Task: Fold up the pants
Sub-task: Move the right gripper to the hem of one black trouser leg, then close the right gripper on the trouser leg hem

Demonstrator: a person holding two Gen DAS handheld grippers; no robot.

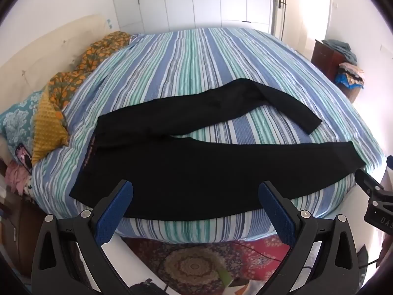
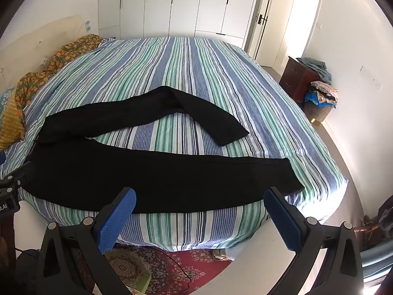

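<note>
Black pants (image 1: 196,169) lie spread flat on a striped bed (image 1: 186,56), waistband to the left, legs to the right. The near leg runs along the bed's front edge; the far leg bends at the knee. They also show in the right wrist view (image 2: 159,177). My left gripper (image 1: 195,196) is open and empty, above the bed's front edge over the near leg. My right gripper (image 2: 200,202) is open and empty, near the lower end of the near leg. The right gripper's body shows at the right edge of the left wrist view (image 1: 375,196).
Orange patterned bedding (image 1: 81,68) and pillows (image 1: 22,123) lie at the bed's left end. A patterned rug (image 1: 196,263) covers the floor below the bed. A wooden cabinet with piled clothes (image 2: 312,83) stands at the right wall. White wardrobes (image 2: 172,5) stand behind.
</note>
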